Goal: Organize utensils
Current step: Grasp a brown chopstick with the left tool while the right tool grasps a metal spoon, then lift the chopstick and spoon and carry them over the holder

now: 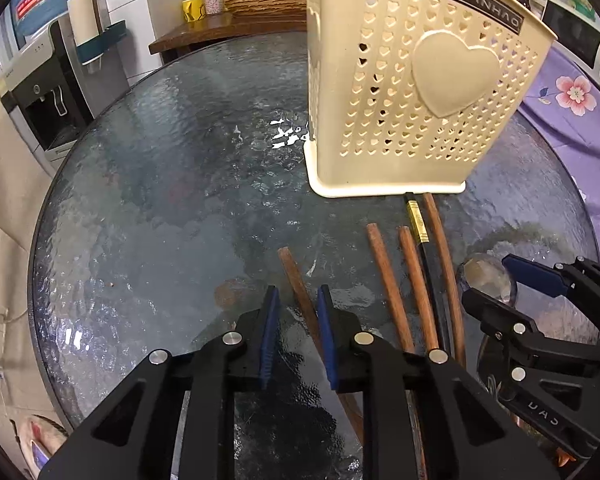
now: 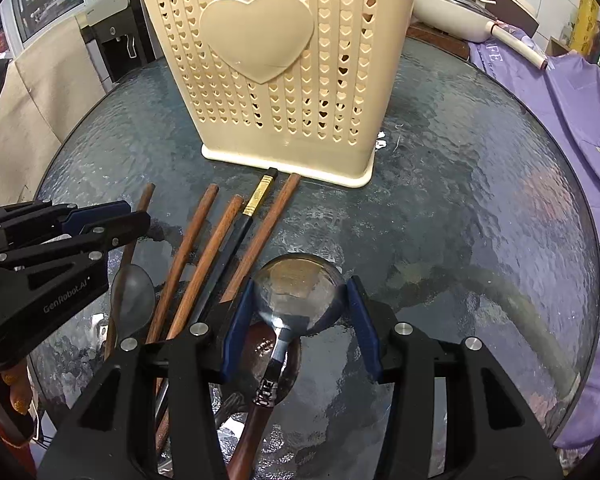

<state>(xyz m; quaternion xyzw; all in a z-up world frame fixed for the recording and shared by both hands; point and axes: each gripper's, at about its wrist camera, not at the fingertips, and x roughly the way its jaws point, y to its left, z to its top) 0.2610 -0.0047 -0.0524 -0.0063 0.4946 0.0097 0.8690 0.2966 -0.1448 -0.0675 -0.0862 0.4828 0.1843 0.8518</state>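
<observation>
Chopsticks lie side by side on glass surface (image 1: 148, 184), just in front of cream utensil holder (image 1: 412, 92), which stands upright w/ heart on its front. Leftmost wooden chopstick (image 1: 298, 288) runs between left tongs (image 1: 298, 308); tongs released, pads either side, can't tell if touching. Three more wooden chopsticks (image 2: 198, 240) plus black chopstick w/ gold band (image 2: 256, 200) sit right of it; black tip touches holder base. Metal spoon w/ wooden handle (image 2: 298, 292) lies bowl-forward between right tongs (image 2: 300, 300); tongs released, pads beside bowl edges. Second spoon (image 2: 134, 292) near left tongs. Purple floral cloth (image 2: 572, 112) right of surface.
</observation>
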